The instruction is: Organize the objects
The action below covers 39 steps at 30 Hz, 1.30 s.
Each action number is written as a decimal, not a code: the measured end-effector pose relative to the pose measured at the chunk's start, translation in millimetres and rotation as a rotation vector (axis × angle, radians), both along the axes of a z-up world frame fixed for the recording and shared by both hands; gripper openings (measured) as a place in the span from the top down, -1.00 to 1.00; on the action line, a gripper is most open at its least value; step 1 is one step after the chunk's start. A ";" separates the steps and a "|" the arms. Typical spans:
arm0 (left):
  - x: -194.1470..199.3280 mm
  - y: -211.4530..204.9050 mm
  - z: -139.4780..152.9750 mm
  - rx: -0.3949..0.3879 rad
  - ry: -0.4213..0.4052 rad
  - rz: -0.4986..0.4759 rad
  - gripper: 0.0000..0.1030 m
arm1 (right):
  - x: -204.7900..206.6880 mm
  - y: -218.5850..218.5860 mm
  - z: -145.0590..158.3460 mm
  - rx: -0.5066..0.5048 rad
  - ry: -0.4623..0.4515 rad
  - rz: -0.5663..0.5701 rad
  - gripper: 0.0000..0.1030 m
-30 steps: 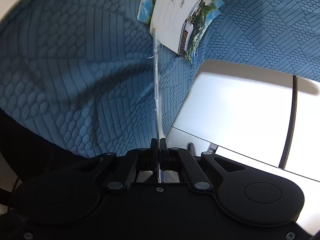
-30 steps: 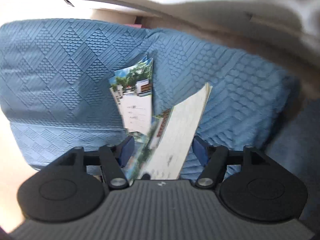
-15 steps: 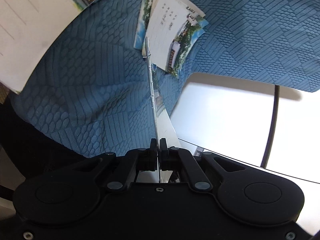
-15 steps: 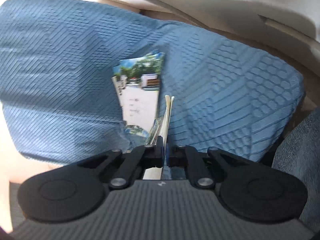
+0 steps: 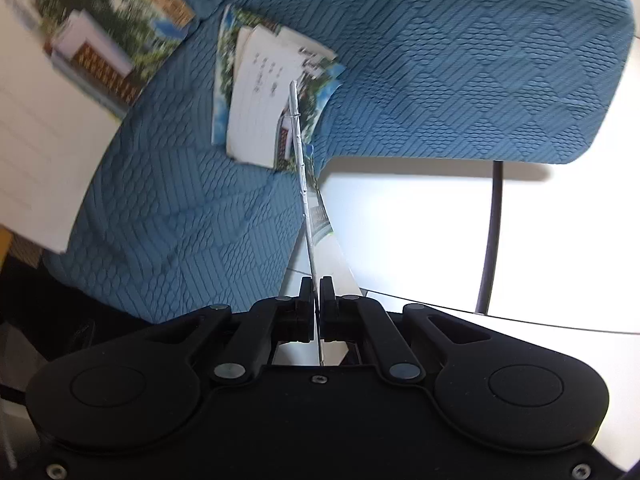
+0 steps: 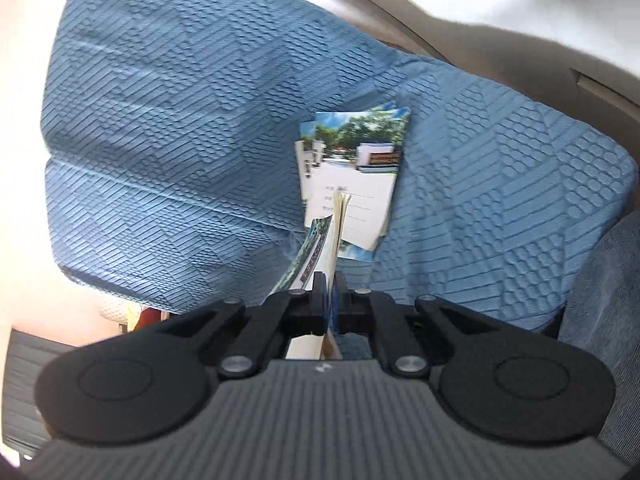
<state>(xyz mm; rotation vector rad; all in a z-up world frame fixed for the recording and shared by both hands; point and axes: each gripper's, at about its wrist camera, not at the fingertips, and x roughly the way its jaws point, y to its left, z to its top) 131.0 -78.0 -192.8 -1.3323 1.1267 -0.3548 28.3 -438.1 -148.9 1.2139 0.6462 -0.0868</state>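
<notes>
A loose pile of photo-cover booklets [image 5: 260, 104] [image 6: 352, 168] lies on a blue quilted cushion [image 5: 440, 80] [image 6: 160, 120]. My left gripper [image 5: 316, 280] is shut on a thin stapled booklet [image 5: 322, 220], seen edge-on and standing up out of the jaws, above the cushion's front edge. My right gripper [image 6: 329, 276] is shut on another booklet [image 6: 320, 248], also edge-on, in front of the pile. That right-hand booklet [image 5: 60, 80] shows blurred at the far left of the left wrist view, with its white back and photo cover towards the camera.
A bright white floor [image 5: 400, 232] lies beyond the cushion's edge, crossed by a thin black leg or cable [image 5: 493, 232]. A person's denim-clad leg [image 6: 600, 280] is at the right. A beige curved edge [image 6: 440, 20] runs behind the cushion.
The right gripper's jaws closed on the booklet that lay between them. Both grippers rose away from the cushion, so the pile looks smaller. The right-hand booklet entered the left wrist view.
</notes>
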 end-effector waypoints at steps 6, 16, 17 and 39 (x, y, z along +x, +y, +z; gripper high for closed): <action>-2.1 31.1 22.5 -0.030 -0.061 0.033 0.97 | 4.1 20.5 22.6 0.034 -0.087 -0.013 0.90; -12.4 79.6 45.8 0.014 -0.132 0.079 0.96 | 21.3 62.8 62.2 -0.006 -0.164 0.058 0.90; -13.4 84.3 47.3 0.022 -0.142 0.084 0.96 | 21.1 67.9 64.8 -0.016 -0.167 0.066 0.90; -16.7 148.2 21.8 0.312 -0.213 0.081 0.95 | 39.2 164.6 30.2 -0.274 -0.184 0.182 0.90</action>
